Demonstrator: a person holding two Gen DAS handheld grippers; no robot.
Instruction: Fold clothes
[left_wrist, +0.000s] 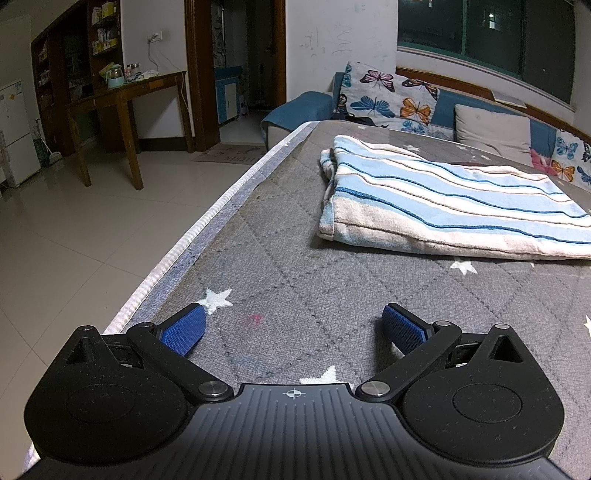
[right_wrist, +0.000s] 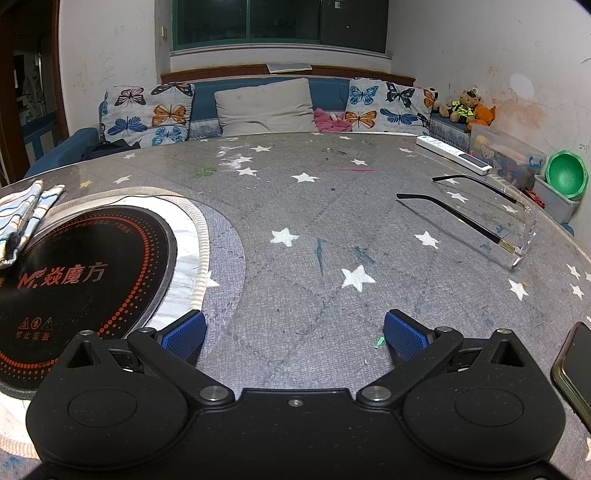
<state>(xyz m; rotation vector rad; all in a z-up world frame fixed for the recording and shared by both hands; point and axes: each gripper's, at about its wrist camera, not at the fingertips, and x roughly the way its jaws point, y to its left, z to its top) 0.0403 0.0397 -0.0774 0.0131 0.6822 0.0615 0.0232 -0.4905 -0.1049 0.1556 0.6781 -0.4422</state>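
Beyond left gripper (left_wrist: 293, 326), well apart: striped cloth (left_wrist: 443, 199) lying folded flat on tabletop (left_wrist: 288, 229), likely done or awaiting another fold. Right gripper (right_wrist: 294, 334) beside induction cooker (right_wrist: 85, 280), cloth far left. Both fingers spread, holding nothing, probably resting between grabs.

The right gripper (right_wrist: 294, 334) hangs wide apart over the starred table cover (right_wrist: 314, 221), between induction cooktop (right_wrist: 81, 280) and glasses (right_wrist: 517, 221).

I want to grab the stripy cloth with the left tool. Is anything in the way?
Nothing visible is. In the left wrist view, only bare grey star-print quilted table cover lies between the open left tool and the folded blue-and-white striped cloth, which sits ahead and a bit to the right.
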